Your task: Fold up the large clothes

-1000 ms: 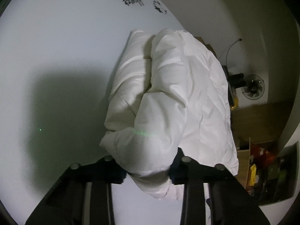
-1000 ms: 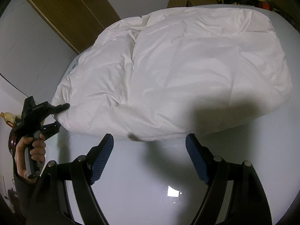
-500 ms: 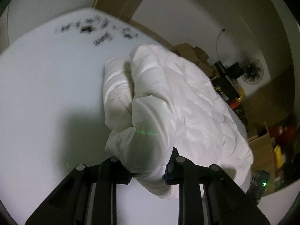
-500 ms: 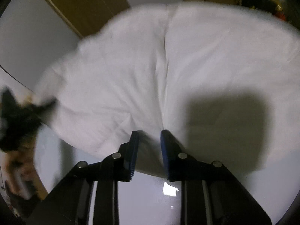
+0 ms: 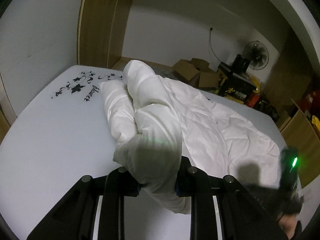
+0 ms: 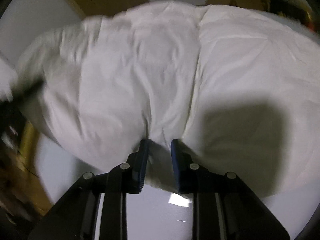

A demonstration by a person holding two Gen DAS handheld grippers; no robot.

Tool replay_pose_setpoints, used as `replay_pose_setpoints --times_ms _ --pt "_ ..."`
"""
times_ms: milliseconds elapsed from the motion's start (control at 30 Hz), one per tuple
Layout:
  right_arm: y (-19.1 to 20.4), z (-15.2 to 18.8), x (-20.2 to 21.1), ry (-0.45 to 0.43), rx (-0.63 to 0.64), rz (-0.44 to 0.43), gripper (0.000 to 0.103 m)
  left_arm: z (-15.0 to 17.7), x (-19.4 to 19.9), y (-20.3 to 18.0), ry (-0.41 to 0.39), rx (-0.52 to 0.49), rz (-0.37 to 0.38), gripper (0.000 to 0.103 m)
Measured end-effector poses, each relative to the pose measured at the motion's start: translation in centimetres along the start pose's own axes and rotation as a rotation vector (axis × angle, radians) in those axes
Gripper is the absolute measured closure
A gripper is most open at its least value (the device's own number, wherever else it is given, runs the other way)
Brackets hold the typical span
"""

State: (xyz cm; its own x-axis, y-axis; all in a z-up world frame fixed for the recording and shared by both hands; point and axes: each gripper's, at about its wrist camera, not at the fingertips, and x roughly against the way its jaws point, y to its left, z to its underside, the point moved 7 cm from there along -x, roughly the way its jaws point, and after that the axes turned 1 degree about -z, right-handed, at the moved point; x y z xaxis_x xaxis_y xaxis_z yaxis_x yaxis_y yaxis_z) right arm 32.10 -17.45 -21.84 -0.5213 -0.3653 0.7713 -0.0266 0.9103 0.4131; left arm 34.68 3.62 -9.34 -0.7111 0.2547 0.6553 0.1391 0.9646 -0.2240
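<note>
Left gripper (image 5: 158, 182) clamps my puffy white quilted garment (image 5: 180, 120) | right gripper (image 6: 159, 160) pinches its near edge | I should lift both evenly.

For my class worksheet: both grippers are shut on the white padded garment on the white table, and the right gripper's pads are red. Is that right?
Not quite: the right gripper has blue pads, as the right wrist view shows. The rest holds: it and the left gripper are both shut on the white padded garment on the white table.
</note>
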Motion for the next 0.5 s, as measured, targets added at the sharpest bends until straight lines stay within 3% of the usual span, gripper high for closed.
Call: replay_pose_setpoints --times_ms 67,167,267,333,400,500 --pt "-1.1 -2.5 0.5 -0.082 -0.063 -0.006 0.079 -0.1 0.2 -0.4 -0.008 -0.018 -0.01 0.08" --pt "-2.2 -2.4 -4.1 0.055 -0.117 -0.03 0.079 -0.2 0.8 -1.8 -0.027 -0.061 -0.014 0.08" --pt "-1.2 -1.9 -5.0 0.038 -0.022 0.014 0.079 -0.3 1.4 -4.1 -0.063 -0.145 -0.034 0.08" --pt "-1.8 -1.8 -4.2 0.043 -0.087 -0.067 0.079 -0.8 2.0 -5.8 -0.091 -0.187 -0.037 0.08" --pt "-3.7 -2.1 -2.2 -0.003 -0.182 -0.138 0.078 -1.4 2.6 -7.6 -0.106 -0.217 -0.024 0.08" --pt "-8.4 -3.1 3.0 -0.154 -0.242 -0.096 0.078 -2.2 3.0 -10.5 -0.119 -0.259 -0.024 0.08"
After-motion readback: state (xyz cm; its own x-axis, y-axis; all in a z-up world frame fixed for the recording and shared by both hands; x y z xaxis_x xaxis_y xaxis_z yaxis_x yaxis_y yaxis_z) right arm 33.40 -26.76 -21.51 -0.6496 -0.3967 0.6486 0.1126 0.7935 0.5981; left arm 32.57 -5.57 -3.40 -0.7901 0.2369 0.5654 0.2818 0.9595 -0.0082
